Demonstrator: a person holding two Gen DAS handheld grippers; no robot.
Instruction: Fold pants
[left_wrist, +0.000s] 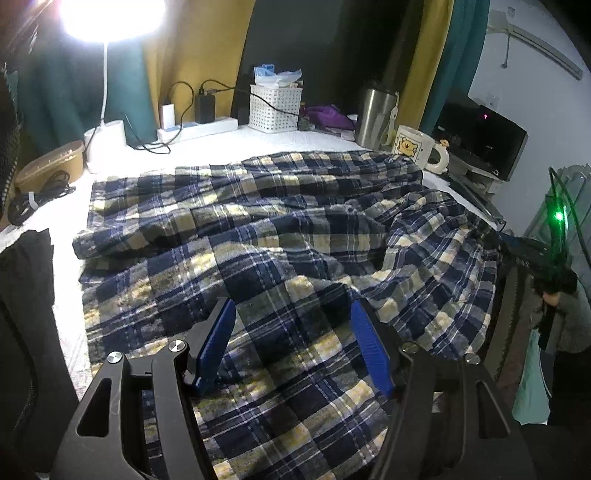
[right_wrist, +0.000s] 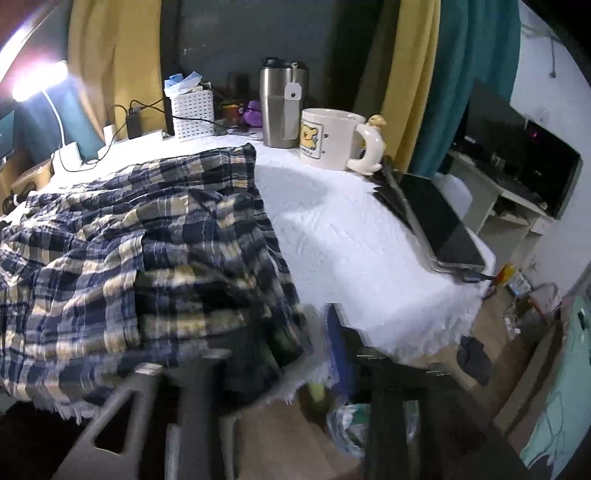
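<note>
Open left gripper (left_wrist: 293, 343) jaws over plaid pants (left_wrist: 258, 229); no legible writing.

A bright white lamp (left_wrist: 110, 22) shines at the back left of the tabletop (right_wrist: 351, 229), which has a white cloth over it. Behind it hang yellow curtains (left_wrist: 195, 55) and green curtains (right_wrist: 469, 66) with a dark wall (left_wrist: 325, 48) between them. To the right is a pale wall (left_wrist: 517, 74), a low white shelf (right_wrist: 517, 199) with a black box (right_wrist: 528, 162) on it, and a brown floor (right_wrist: 295, 443).
</note>
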